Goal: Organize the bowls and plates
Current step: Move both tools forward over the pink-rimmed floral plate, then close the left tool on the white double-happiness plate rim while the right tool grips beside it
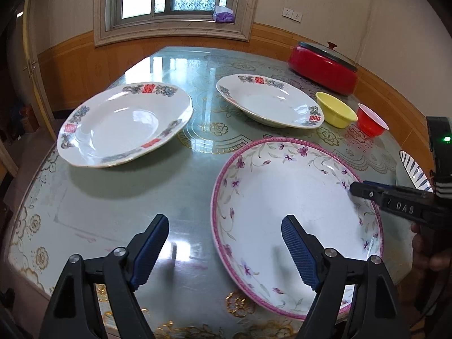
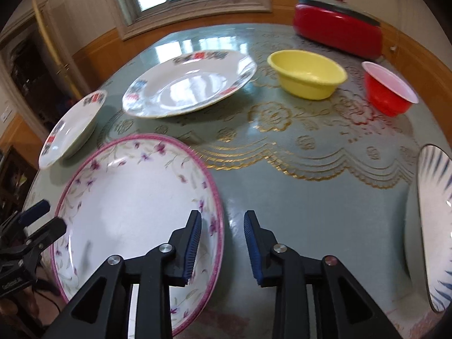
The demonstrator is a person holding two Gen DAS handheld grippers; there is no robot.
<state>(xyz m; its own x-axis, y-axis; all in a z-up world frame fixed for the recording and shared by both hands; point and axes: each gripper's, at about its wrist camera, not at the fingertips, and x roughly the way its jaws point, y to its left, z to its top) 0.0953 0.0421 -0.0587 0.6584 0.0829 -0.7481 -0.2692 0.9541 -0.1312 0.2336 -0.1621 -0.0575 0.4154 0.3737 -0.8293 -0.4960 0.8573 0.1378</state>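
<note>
Plates and bowls sit spread over a glossy green table [image 2: 310,180]. Right claw [image 2: 223,243] hangs partly open and empty, straddling the near-right rim of the pink-rimmed floral plate [image 2: 127,203], one finger over the plate, the other over bare table. Left claw [image 1: 226,251] is wide open, holding nothing, at that plate's opposite edge. Ahead of the right claw stand two white plates with red marks [image 2: 189,84], a yellow bowl [image 2: 308,76] and a red bowl [image 2: 387,87]; a blue-striped dish [image 2: 435,226] lies off to its right. Likely risks: the thin rim slipping from the pads on closing, or the plate skidding across the slick surface into its neighbours.
</note>
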